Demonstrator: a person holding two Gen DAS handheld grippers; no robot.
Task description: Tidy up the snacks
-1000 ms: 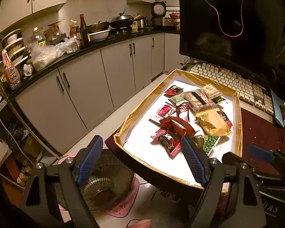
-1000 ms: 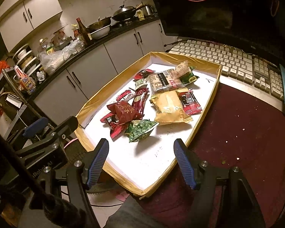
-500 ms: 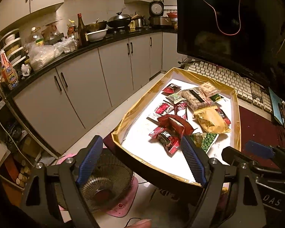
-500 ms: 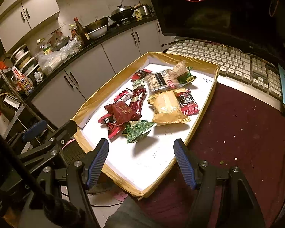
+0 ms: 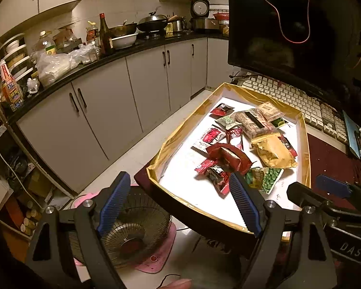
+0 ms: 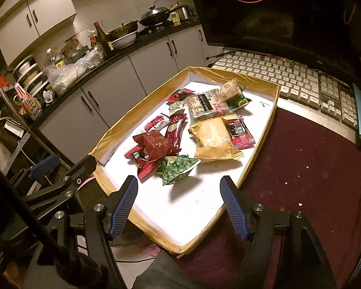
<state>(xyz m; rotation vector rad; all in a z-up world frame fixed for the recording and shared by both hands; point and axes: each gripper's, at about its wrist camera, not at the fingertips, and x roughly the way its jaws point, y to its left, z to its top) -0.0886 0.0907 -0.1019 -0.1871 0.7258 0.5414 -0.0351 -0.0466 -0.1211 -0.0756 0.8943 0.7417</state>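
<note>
A shallow rectangular cardboard tray with gold-taped walls and a white floor [image 6: 260,144] is seen on the dark red cloth-covered tabletop [image 6: 312,168]; its 9 o'clock long side and near corner overhang the tabletop edge above the kitchen floor. The snack packets are all inside the tray, bunched from centre toward the 12 o'clock end. The near third of the white floor is bare, open room for entry from 6 o'clock. A bare white strip is also left along the 3 o'clock wall.

Nearest the bare area a green crinkled pea packet [image 6: 178,168] is seen, touching a dark red foil packet with gold characters [image 6: 156,145] at its 10 o'clock. A tan paper-look pouch [image 6: 213,139] lies at 2 o'clock of the green one, just beside it, with a small red-and-black sachet [image 6: 240,132] against its 3 o'clock edge. A clear-wrapped brown bar pack with a black label [image 6: 204,104] lies farther toward 12 o'clock.

A beige keyboard [image 6: 288,79] lies beyond the tray's far end, under a dark monitor [image 6: 300,12].

The right claw [image 6: 178,204] is spread wide, blue pads apart, nothing between them, hovering over the tray's near end. The left claw [image 5: 178,202] is likewise wide apart and empty, by the tray's near 9 o'clock corner, above a wire-grilled fan on a pink base [image 5: 132,236] on the floor.
</note>
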